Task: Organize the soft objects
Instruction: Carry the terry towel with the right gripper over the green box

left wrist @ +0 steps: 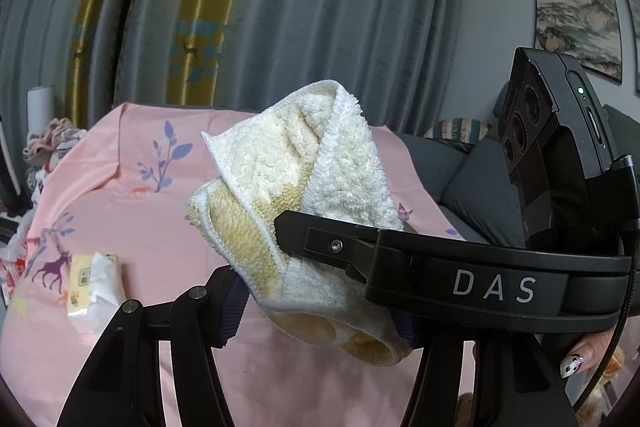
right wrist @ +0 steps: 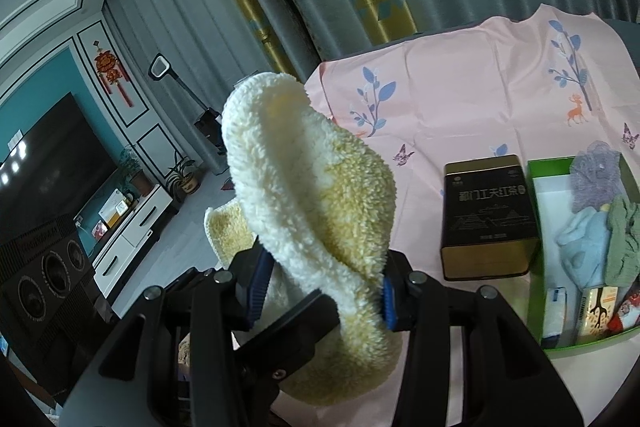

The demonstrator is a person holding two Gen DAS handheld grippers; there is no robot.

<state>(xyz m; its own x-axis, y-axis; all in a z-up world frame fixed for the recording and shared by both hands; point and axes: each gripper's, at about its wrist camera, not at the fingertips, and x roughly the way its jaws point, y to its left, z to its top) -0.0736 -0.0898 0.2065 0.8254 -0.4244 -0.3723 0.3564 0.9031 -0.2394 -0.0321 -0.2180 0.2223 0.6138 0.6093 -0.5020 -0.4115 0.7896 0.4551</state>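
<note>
A fluffy cream and yellow towel (left wrist: 296,171) is held up in the air above the pink tablecloth (left wrist: 132,211). My left gripper (left wrist: 320,311) is shut on its lower folded part. My right gripper (right wrist: 324,291) is shut on the same towel (right wrist: 316,187), which stands up between its blue-padded fingers. The right gripper's black body, marked DAS (left wrist: 492,285), crosses the left wrist view from the right, and its finger lies against the towel. A green box (right wrist: 538,227) at the right holds several soft items: purple, light blue and green cloths.
A dark and gold tea tin (right wrist: 486,215) stands on the tablecloth beside the green box. A tissue pack (left wrist: 94,287) lies at the table's left. A grey sofa (left wrist: 476,187) is behind the table, a cloth pile (left wrist: 48,147) at far left, curtains behind.
</note>
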